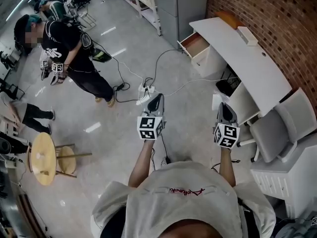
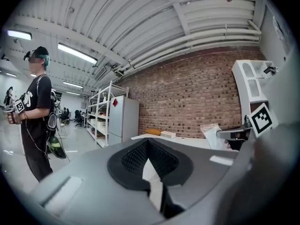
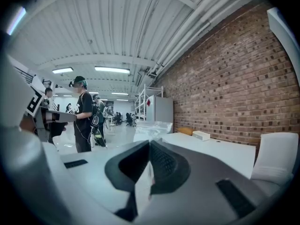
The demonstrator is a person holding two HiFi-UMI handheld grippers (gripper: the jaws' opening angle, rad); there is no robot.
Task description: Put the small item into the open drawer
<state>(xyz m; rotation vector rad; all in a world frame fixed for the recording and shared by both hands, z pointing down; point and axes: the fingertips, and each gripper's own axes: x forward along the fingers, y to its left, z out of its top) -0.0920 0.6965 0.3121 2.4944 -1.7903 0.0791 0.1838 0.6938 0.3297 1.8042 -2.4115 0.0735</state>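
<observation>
A curved white desk (image 1: 250,71) stands along the brick wall, and its drawer (image 1: 196,43) at the far end is pulled open. On the desktop lie a small white box (image 1: 246,35) and, beyond it, an orange item (image 1: 228,18). My left gripper (image 1: 157,98) and right gripper (image 1: 224,106) hang in mid-air over the floor, well short of the desk. Both have their jaws together with nothing held. In the left gripper view the white box (image 2: 168,134) shows past the left gripper (image 2: 147,141). The right gripper (image 3: 149,142) points along the desk toward the same white box (image 3: 201,135).
A clear plastic bag (image 3: 151,127) sits near the desk's near end. A grey chair (image 1: 281,128) and a white cabinet (image 1: 280,178) are at my right. Cables and a power strip (image 1: 147,90) cross the floor. A person (image 1: 74,53) stands at the left, beyond a round wooden table (image 1: 42,157).
</observation>
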